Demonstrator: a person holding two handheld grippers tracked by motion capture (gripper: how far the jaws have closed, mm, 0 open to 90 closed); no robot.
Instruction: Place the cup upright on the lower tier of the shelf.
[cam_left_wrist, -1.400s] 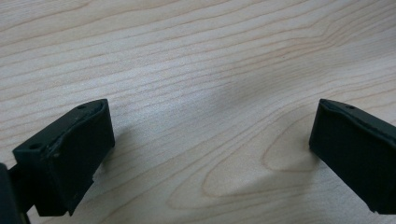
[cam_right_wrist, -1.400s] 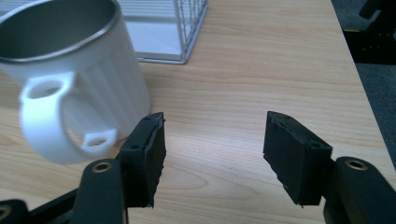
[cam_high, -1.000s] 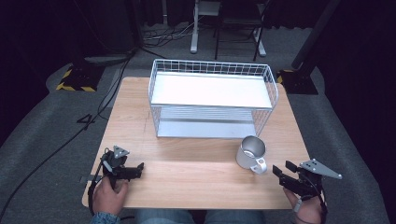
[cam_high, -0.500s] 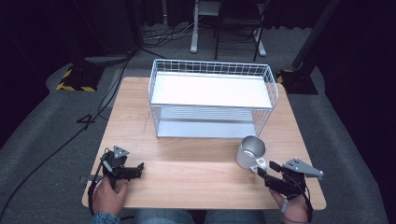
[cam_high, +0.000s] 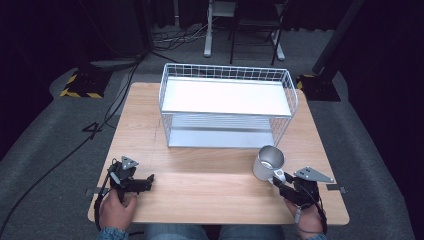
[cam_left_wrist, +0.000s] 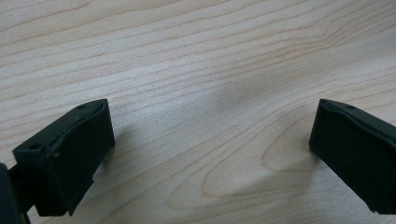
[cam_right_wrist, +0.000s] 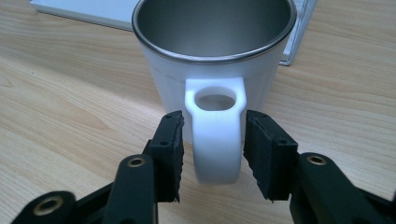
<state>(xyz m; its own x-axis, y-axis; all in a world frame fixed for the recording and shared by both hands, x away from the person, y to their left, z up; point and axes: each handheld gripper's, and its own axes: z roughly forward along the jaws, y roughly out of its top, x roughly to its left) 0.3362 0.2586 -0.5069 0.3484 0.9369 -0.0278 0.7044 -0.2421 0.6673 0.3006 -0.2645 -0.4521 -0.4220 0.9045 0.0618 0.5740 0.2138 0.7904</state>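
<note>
White mug (cam_right_wrist: 215, 70) handle between right claw (cam_right_wrist: 215, 154) jaws, narrow gaps; left claw (cam_left_wrist: 210, 154) wide, low over table (cam_high: 210, 195).

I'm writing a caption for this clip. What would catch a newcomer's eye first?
The white wire rack with its bright shelf stands at the far middle of the wooden table. Just in front of its right end sits a steel-lined white mug, and the right gripper has its jaws on either side of the mug's handle, small gaps showing. The left gripper rests open at the near left, over bare wood.

A mug (cam_high: 268, 161) stands on the table (cam_high: 210, 192), before the wire rack (cam_high: 227, 105).
</note>
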